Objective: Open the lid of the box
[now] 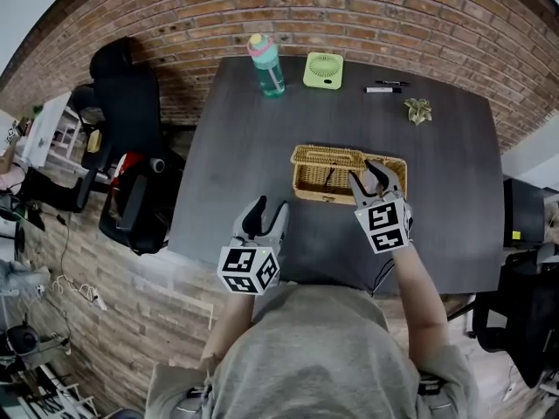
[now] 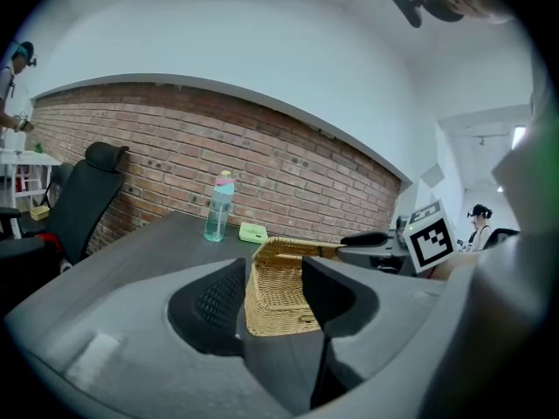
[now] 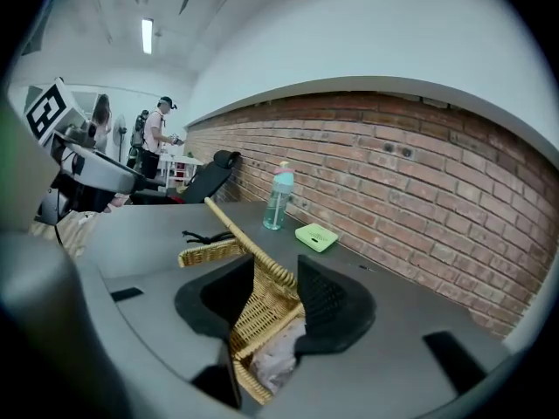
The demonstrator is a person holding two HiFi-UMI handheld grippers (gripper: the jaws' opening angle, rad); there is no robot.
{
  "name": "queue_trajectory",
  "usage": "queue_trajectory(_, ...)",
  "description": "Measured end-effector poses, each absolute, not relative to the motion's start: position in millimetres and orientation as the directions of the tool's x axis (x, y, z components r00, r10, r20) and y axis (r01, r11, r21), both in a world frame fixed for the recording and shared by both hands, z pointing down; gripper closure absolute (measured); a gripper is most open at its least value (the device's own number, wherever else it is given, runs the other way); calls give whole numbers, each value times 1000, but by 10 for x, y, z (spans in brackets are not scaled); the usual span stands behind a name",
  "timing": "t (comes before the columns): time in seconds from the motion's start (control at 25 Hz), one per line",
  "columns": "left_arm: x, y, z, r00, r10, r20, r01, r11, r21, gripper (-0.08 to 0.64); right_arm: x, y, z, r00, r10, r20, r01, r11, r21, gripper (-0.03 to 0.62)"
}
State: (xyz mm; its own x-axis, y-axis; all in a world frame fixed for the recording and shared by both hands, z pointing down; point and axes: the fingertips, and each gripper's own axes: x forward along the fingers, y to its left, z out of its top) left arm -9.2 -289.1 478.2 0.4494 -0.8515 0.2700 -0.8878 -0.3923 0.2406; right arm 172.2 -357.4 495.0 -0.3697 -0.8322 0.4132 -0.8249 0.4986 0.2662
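One wicker box (image 1: 316,178) sits mid-worktop (image 1: 236,147), its lid (image 3: 236,230) tipped up. Right gripper (image 1: 362,171) fingers pinch that lid. Left gripper (image 1: 269,204) fingers are spread, empty, at the box's 7 o'clock. One bottle (image 1: 266,66) at 11.

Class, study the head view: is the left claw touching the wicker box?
No, the left claw is open and stands clear of the wicker box, with bare table between them.

Head view steeply down over table (image 1: 244,164), both gripper views low, near, seemingly angled inward, all sharing the box (image 1: 316,184)
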Motion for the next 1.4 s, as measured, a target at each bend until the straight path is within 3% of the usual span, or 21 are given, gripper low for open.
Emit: queue_trajectory(1.4,-103,-3321,4967,451,-835,316,-890,-393,231,357,1922,-4658,4720,-350,-843,408,-868,456,198,457)
